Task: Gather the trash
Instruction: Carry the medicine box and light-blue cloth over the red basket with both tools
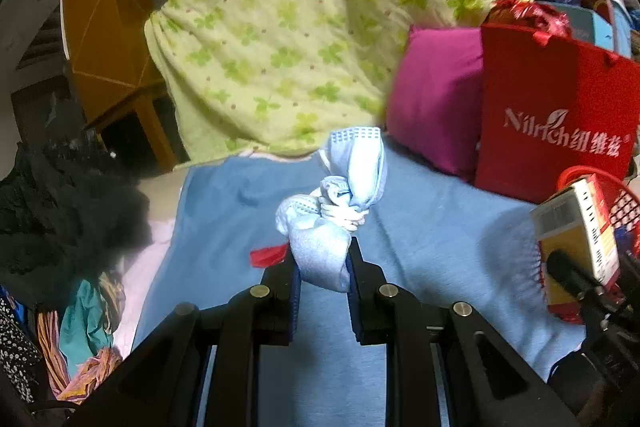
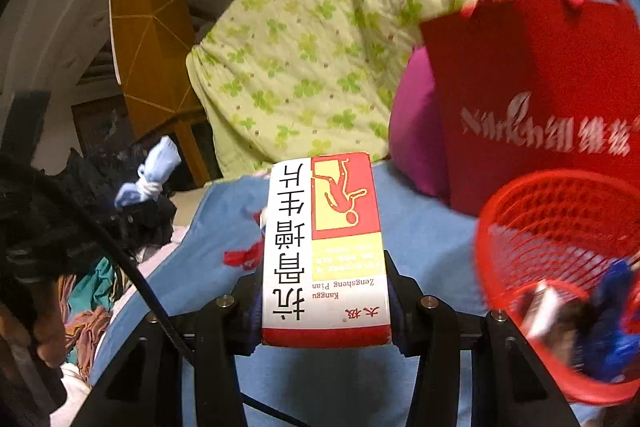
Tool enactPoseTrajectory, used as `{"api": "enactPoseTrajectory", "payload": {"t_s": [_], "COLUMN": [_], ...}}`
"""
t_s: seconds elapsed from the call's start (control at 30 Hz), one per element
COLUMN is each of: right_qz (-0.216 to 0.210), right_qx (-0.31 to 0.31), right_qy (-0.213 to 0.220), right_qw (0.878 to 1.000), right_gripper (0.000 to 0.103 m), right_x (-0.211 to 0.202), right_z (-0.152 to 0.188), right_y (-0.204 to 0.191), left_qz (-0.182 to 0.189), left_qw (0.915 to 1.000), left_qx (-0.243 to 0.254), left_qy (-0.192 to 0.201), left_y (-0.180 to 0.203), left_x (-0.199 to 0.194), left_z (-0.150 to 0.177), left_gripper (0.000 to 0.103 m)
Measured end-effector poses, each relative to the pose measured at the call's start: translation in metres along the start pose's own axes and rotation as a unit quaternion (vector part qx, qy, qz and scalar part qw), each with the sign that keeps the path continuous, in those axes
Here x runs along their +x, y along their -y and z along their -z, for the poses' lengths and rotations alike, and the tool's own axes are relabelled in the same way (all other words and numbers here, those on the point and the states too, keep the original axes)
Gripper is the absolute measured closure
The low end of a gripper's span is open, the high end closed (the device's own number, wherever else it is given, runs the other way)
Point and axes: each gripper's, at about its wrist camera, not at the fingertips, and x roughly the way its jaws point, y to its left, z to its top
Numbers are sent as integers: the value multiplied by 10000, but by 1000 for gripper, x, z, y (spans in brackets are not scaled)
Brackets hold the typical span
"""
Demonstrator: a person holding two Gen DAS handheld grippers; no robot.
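Quilt (image 1: 288, 39) far, pink pillow (image 1: 436, 99) and red bag (image 1: 556, 115) right on the blue sheet (image 1: 420, 227). Left gripper (image 1: 322, 267) clamps a knotted blue mask (image 1: 336, 211) above the sheet. Right gripper (image 2: 325, 307) clamps a red-white-yellow box (image 2: 326, 251), left of the mesh basket (image 2: 552, 227) holding scraps.

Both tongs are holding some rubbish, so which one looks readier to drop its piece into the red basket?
Probably the right. Its tongs grip the medicine box close beside the red basket, which sits just to their right. The left tongs, holding the knotted face mask, are farther away.
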Motion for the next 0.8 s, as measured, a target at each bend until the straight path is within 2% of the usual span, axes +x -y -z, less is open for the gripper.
{"api": "enactPoseTrajectory", "payload": {"t_s": [0.2, 0.47, 0.8], "right_qz": [244, 537, 743], "right_qx": [-140, -262, -141], "right_qy": [206, 469, 716], "right_qw": [9994, 9971, 9946], "right_gripper": [52, 52, 52], "right_x": [-44, -93, -124], "right_z": [-17, -28, -36], "right_y": [11, 28, 50], "left_qz": [119, 372, 593], "left_qw": [9992, 9969, 9933], "left_qx": [163, 325, 604], "left_qy": [332, 610, 782], "left_y": [25, 58, 97], "left_x": [-36, -65, -85], "left_z": [-8, -20, -29], "left_gripper": [82, 82, 82]}}
